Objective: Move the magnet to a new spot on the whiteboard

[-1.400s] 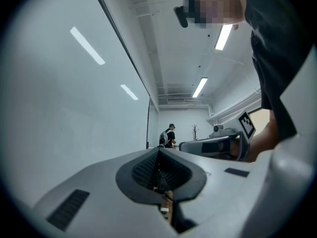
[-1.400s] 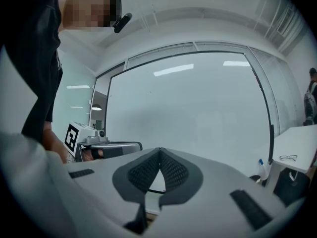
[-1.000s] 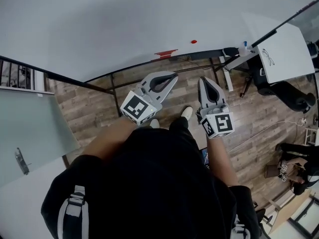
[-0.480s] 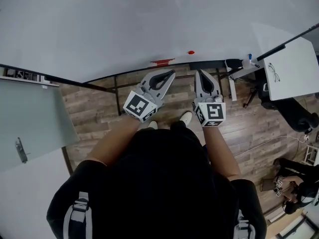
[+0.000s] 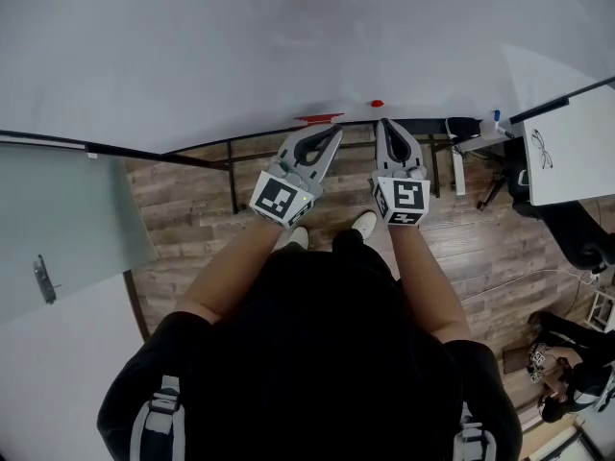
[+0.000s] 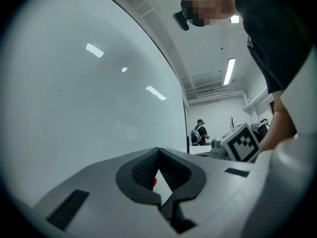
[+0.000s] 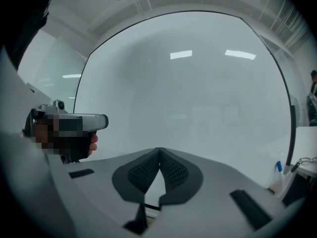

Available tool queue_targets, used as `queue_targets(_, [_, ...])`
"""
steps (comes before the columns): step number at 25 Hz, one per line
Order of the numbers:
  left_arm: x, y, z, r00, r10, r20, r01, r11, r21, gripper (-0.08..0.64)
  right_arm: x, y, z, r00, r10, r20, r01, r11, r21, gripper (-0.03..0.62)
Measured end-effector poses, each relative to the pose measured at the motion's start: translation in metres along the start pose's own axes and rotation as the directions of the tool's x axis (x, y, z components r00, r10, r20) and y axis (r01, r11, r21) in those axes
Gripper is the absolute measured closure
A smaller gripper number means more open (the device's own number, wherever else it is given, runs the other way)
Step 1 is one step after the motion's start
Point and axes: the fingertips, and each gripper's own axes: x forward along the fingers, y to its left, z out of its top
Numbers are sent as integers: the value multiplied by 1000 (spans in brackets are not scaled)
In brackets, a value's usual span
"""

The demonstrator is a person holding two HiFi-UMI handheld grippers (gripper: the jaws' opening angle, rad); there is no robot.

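Note:
The whiteboard point(image 5: 240, 46) fills the top of the head view, and a small red magnet point(image 5: 377, 103) sticks near its lower edge. My right gripper point(image 5: 389, 124) is shut and empty, its tips just below and right of the magnet. My left gripper point(image 5: 334, 133) is also shut and empty, pointing at the board's lower edge left of the magnet. In the right gripper view the shut jaws point(image 7: 159, 150) face the bare whiteboard point(image 7: 198, 93). In the left gripper view the jaws point(image 6: 158, 150) are shut, and a red speck point(image 6: 154, 182) shows through the gap behind the tips.
A red strip point(image 5: 318, 118) lies at the board's lower edge. The board's black stand point(image 5: 231, 176) rises from the wood floor. At the right are a blue-capped marker point(image 5: 496, 118) and a white table point(image 5: 567, 133) with glasses point(image 5: 541, 148). A glass panel point(image 5: 58, 229) is at the left.
Both grippers have moved up toward the whiteboard's lower edge and closer together. The right gripper's tips now lie just under the magnet. Both stay shut.

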Motion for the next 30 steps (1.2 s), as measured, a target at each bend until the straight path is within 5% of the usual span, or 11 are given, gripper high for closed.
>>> queue_targets(12, [27, 11, -39, 998, 14, -64, -14, 1000, 1, 557, 33, -18, -45, 997, -19, -78, 21, 999, 27, 583])
queue_targets(30, [39, 15, -76, 993, 7, -117, -9, 1000, -18, 557, 59, -28, -69, 994, -66, -89, 68, 998, 14, 472])
